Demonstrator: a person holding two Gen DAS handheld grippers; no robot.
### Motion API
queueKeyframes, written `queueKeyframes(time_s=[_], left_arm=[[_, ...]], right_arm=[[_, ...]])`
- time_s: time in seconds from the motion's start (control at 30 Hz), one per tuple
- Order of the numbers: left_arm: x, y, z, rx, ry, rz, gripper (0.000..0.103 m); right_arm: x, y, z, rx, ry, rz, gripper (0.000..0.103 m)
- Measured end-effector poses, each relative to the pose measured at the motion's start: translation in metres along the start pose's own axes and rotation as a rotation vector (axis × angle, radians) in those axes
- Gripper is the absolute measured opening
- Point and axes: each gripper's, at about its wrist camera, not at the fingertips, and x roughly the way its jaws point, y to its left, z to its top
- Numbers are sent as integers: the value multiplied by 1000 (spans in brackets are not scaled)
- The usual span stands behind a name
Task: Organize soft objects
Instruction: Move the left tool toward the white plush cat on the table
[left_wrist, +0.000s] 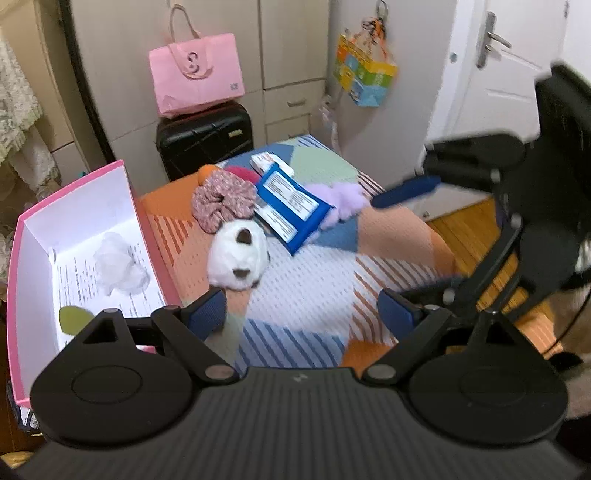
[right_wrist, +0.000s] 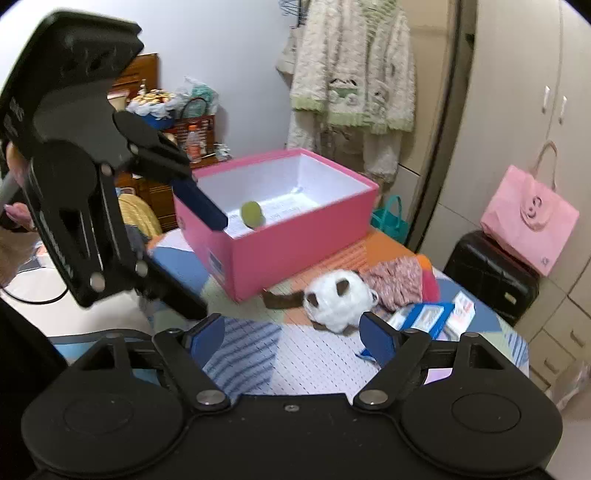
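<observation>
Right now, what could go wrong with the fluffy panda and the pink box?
1. The panda plush lies against the floral scrunchie; the open left claw might pinch both together.
2. The blue packet lies close behind the panda and could get dragged or knocked along.
3. The pink box sits at the bed's edge in the left view; a bump from a claw might shove it off.

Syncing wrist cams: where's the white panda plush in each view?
Left wrist: panda plush centre-left, just ahead of the left gripper, right of the pink box.
Right wrist: panda plush centre, ahead of the right gripper, below-right of the pink box.
Shared landmark: the floral scrunchie touching the plush.
</observation>
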Motion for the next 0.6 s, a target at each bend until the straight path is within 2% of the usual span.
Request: queueKeyframes(time_s=[0.23, 0.4, 0.6], left_arm=[[35, 12, 8, -69, -52, 3, 90], [63, 14, 11, -112, -75, 27, 88], [100, 16, 18, -116, -53, 100, 86]], right_arm=[[39, -19, -29, 73, -45, -12, 84], [70, -28, -44, 121, -112, -27, 84], [107, -40, -51, 227, -150, -27, 84]])
